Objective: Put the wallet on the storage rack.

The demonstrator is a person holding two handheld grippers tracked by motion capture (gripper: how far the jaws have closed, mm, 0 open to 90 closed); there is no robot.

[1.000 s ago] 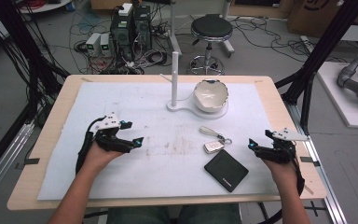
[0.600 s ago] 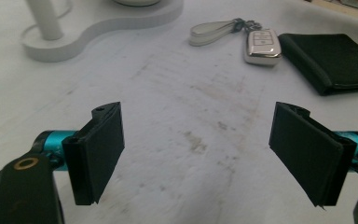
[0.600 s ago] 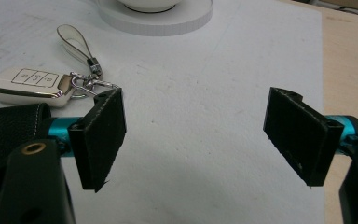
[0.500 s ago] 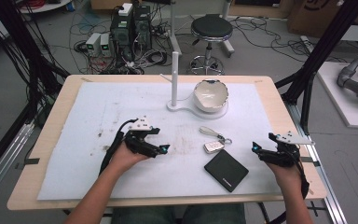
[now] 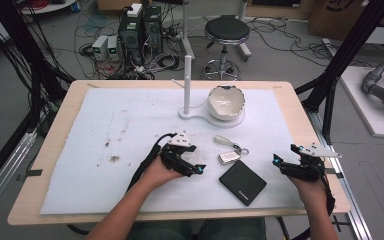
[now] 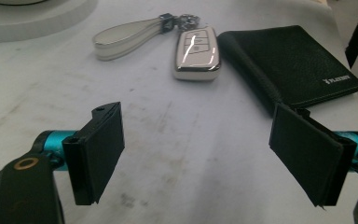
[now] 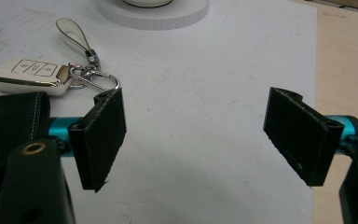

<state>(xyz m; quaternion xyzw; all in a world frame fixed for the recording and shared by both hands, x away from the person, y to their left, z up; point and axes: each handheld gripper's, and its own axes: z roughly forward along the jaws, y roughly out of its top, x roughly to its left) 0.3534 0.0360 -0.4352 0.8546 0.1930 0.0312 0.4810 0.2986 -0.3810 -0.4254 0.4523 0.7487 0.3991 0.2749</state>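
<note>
A white car key fob [image 5: 228, 157] with a white strap [image 5: 223, 141] lies on the white mat, just left of a black wallet [image 5: 242, 182]. My left gripper [image 5: 198, 169] hovers open a little left of the fob and wallet, pointing right at them. In the left gripper view the fob [image 6: 196, 48] and wallet [image 6: 291, 63] lie beyond the open gripper [image 6: 209, 156], nothing between the jaws. My right gripper [image 5: 278, 162] is open at the mat's right edge, to the right of the wallet. The right gripper view shows the fob [image 7: 28, 74], a wallet corner [image 7: 9, 122] and the open right gripper [image 7: 200, 140].
A white bowl [image 5: 225, 102] sits on a white base with an upright post [image 5: 187, 82] at the back middle of the mat [image 5: 105, 125]. The wooden table edge [image 5: 325, 130] lies right of the mat. A stool, computers and cables stand on the floor beyond.
My left gripper has moved right across the mat from the left side to just beside the key fob. The right gripper has barely shifted.
</note>
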